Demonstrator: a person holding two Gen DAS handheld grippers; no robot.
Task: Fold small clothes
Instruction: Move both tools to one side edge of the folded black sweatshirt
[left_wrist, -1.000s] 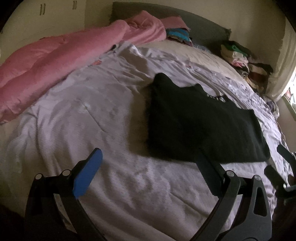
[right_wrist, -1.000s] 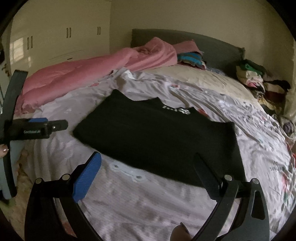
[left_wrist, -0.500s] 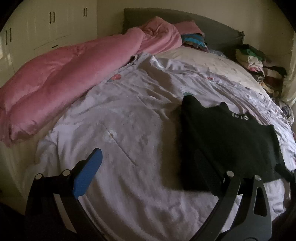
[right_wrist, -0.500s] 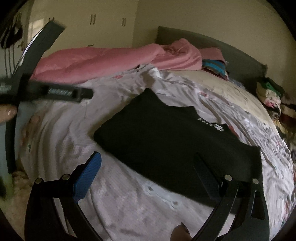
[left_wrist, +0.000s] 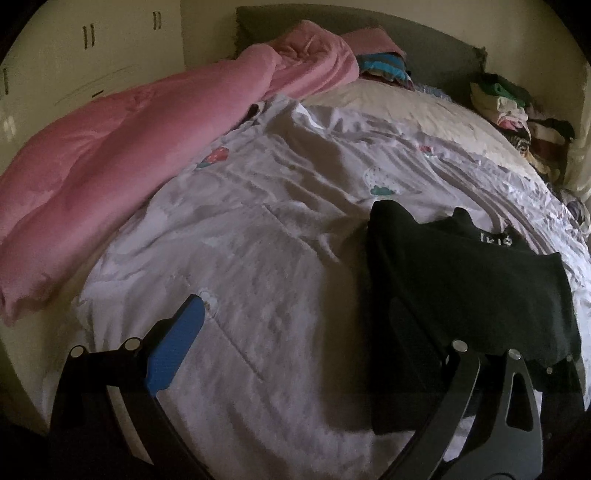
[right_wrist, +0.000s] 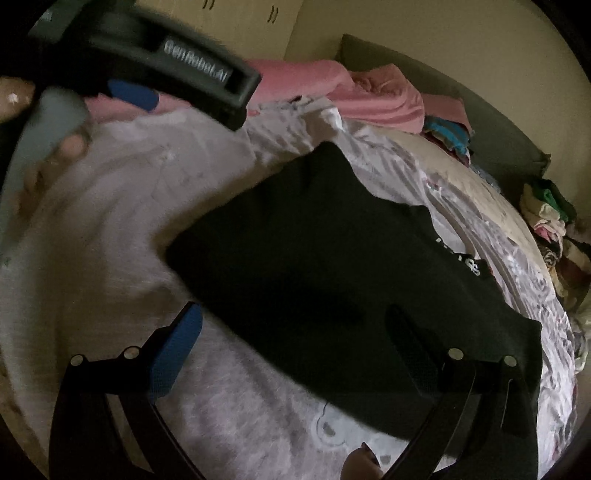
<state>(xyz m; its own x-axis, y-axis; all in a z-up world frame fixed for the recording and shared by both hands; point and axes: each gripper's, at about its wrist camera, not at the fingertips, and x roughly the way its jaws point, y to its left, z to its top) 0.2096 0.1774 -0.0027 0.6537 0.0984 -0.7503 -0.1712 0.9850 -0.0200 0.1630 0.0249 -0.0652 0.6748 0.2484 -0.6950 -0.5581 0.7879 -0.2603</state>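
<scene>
Bed (left_wrist: 280, 258) fills both views, covered by a pale lilac sheet (left_wrist: 258, 229) with small printed motifs, creased throughout. Grey headboard (left_wrist: 436, 55) at the far end, cream wall and cupboard doors (left_wrist: 88, 37) far left.

Pink duvet (left_wrist: 129, 140) bunched along the left side of the bed, running from near left up to the headboard. Cream pillow area (left_wrist: 406, 110) at far right of the sheet.

Black shirt (left_wrist: 465, 288), folded to a rough rectangle, lies flat on the sheet right of centre in the left wrist view; white lettering shows at its far edge by the neckline. In the right wrist view the same shirt (right_wrist: 332, 266) sits centre frame, one corner pointing far-left.

Stack of mixed clothes (left_wrist: 513, 107) at far right against the wall; a smaller striped pile (left_wrist: 384, 70) beside the far end of the duvet.

Left tool (left_wrist: 291, 332): jaws spread wide, holding nothing, above the bare sheet, its right finger overlapping the shirt's near-left edge in the view. Contact cannot be told. The same tool (right_wrist: 155, 74) appears blurred at upper left of the right wrist view, a hand (right_wrist: 48, 155) on its grip.

Right tool (right_wrist: 295, 332): jaws spread wide, empty, above the shirt's near edge. A fingertip (right_wrist: 360, 465) shows at the bottom edge.
</scene>
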